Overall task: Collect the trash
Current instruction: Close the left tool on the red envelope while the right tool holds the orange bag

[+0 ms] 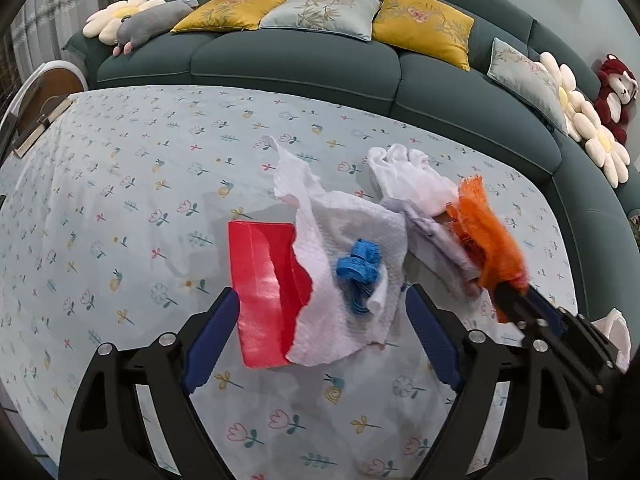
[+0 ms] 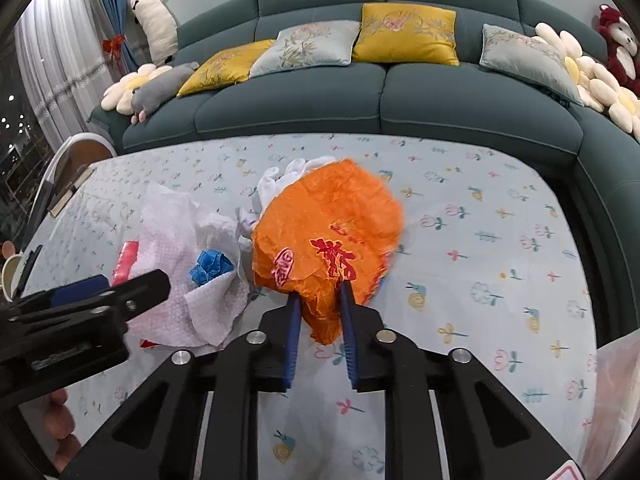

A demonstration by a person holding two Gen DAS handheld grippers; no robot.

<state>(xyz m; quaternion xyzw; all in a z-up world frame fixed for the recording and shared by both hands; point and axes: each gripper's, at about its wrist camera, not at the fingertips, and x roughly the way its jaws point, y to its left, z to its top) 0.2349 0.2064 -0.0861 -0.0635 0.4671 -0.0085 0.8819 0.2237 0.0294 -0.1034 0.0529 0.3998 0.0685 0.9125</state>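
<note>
A: What does the trash look like?

B: The right tongs (image 2: 320, 284) are pinching a crumpled orange wrapper (image 2: 328, 236) with red printed characters on it. It is thin and crinkled, and it fans out wide ahead of the blue pads, its lower edge squeezed between them.

A: And the rest of the pile?

B: One white embossed paper towel (image 1: 344, 248) lies rumpled in the middle of the worktop (image 1: 120, 200), which carries a pale blue cloth with small flowers and snails. One scrunched blue scrap (image 1: 358, 266) sits on the towel. One glossy red paper piece (image 1: 264, 292) with a torn edge lies partly under the towel's left side. Behind the wrapper is one white glove (image 1: 404, 176), fingers pointing toward the sofa (image 1: 296, 64).

A: So five pieces, all bunched together?

B: Yes, touching or overlapping, near the middle of the cloth.

A: How is the left hand placed?

B: The left tongs (image 1: 320, 312) are spread wide and tilted down, one pad at the red paper's left edge, the other to the right of the towel. They grip nothing. The right tongs angle down too, just right of the left ones.

A: Anything behind?

B: On the sofa, two yellow cushions (image 2: 406, 34) and a red plush bear (image 2: 620, 48) at the far right.
</note>
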